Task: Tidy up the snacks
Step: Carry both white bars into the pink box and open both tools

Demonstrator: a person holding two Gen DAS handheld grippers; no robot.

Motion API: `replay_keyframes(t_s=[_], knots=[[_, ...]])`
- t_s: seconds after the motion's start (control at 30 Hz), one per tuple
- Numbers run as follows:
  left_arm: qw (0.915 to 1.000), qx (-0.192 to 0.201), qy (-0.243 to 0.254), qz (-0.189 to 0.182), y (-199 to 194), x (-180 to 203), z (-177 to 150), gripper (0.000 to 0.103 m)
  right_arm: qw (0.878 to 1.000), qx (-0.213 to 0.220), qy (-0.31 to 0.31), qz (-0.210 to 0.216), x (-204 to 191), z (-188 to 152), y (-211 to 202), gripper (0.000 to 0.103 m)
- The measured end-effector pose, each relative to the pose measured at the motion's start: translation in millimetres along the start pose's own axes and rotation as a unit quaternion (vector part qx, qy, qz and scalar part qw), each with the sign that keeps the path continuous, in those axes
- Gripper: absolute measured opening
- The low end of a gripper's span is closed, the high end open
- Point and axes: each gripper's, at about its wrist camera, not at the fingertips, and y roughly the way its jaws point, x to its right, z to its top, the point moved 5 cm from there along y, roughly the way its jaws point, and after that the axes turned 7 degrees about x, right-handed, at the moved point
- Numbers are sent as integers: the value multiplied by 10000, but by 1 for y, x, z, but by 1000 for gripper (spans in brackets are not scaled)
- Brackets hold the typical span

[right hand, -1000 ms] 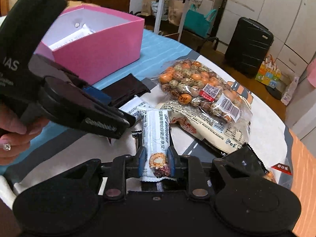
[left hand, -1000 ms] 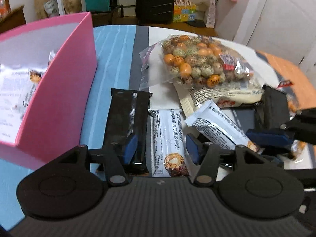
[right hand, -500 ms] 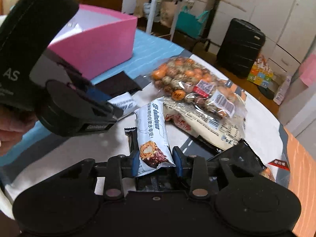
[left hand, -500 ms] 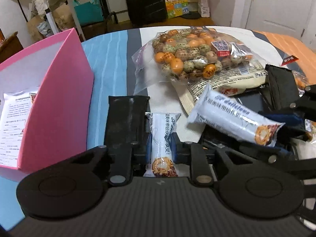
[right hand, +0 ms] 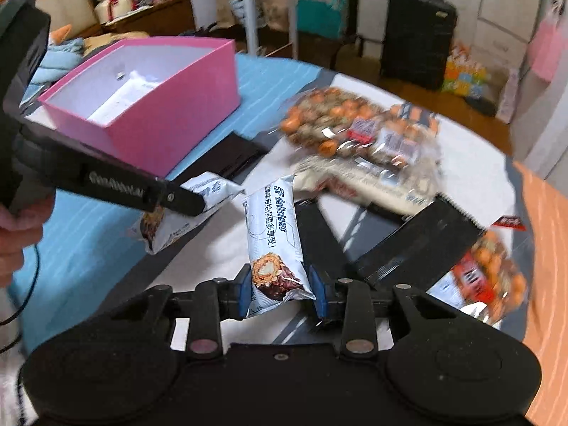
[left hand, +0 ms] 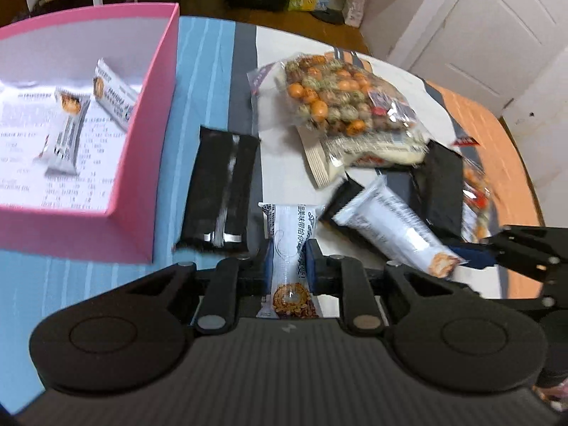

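Grippers, two, each pinching one white snack bar. Left gripper (left hand: 288, 261), bottom centre of its frame, pads pressed on a white bar (left hand: 289, 248); right gripper (right hand: 280, 289) likewise clamps a white bar (right hand: 273, 241) near its lower end, the rest sticking up unsupported. Centre: black wrapped packet (left hand: 220, 191) on the striped tablecloth (left hand: 209, 71). Upper left: pink box (left hand: 142, 163), two white bars inside. Upper centre: bag of coated peanuts (left hand: 337, 99). Risk: the end-held bar could pivot or slip during carry; both grippers converging on the box may collide.
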Motion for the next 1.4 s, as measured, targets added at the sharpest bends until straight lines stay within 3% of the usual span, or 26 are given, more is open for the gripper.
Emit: replay_keyframes(t_s=[0.37,0.63,1.0,1.4], knots=[[9975,-695,-36,-91,-60,-18,-29,17,9981,-436,-270,332,-41,-4,-40,38],[9971,-747,171,-30,-114,-30,-39,17,9942,-432,-667,725,-87,8,-78,38],[9988,-298,360,121,-175,-39,-7,17,9873,81,-1329,872,-135,59,-104,37],[9970,394,7,661,-174,-109,65,17,9874,470,-1148,981,-152,141,-44,35]])
